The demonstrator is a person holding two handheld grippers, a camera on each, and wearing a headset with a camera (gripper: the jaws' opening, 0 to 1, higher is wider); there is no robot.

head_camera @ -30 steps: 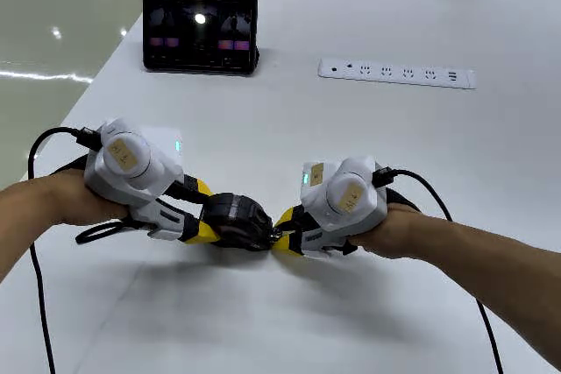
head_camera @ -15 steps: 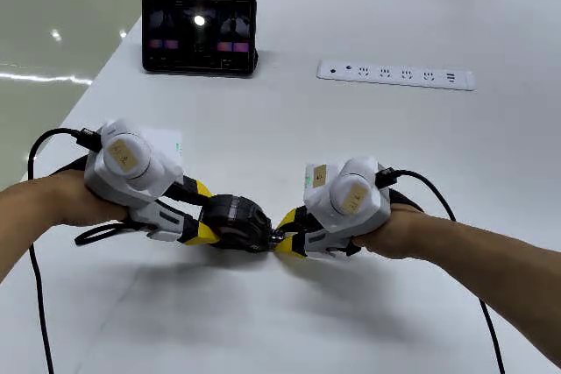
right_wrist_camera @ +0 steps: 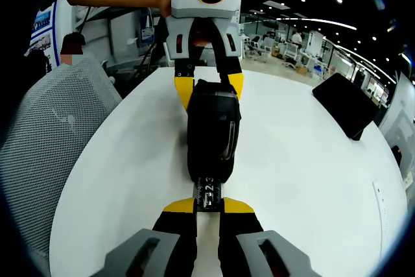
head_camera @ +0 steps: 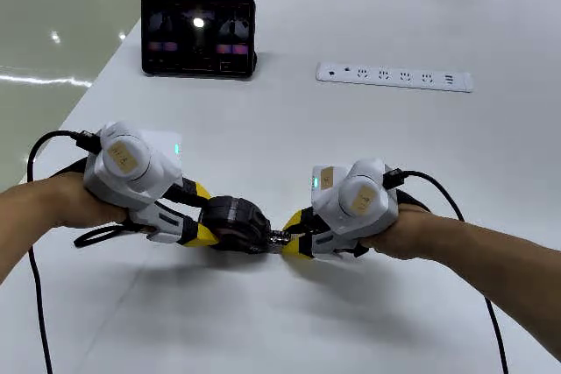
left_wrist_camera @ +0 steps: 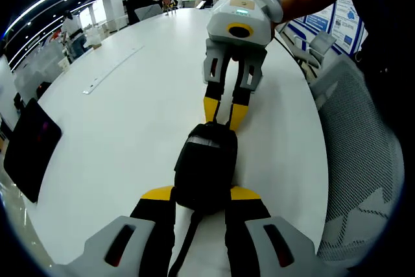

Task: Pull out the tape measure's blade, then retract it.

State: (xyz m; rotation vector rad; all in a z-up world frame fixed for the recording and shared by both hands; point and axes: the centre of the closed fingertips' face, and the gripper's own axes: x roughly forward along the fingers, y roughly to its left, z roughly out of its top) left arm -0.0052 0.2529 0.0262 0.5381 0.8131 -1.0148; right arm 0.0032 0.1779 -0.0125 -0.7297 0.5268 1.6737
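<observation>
Case point(head_camera: 235, 222) clamped by left gripper point(left_wrist_camera: 202, 194). Blade point(right_wrist_camera: 209, 192) tip pinched by right gripper point(right_wrist_camera: 209, 207); short stub exposed. Pull judged barely begun; full extension and retraction left.

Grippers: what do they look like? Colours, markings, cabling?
The left gripper and right gripper match: rounded white housings, a tan round sticker, grey-black jaws tipped yellow, a green light, and a black cable from each. The forearms are bare.
</observation>
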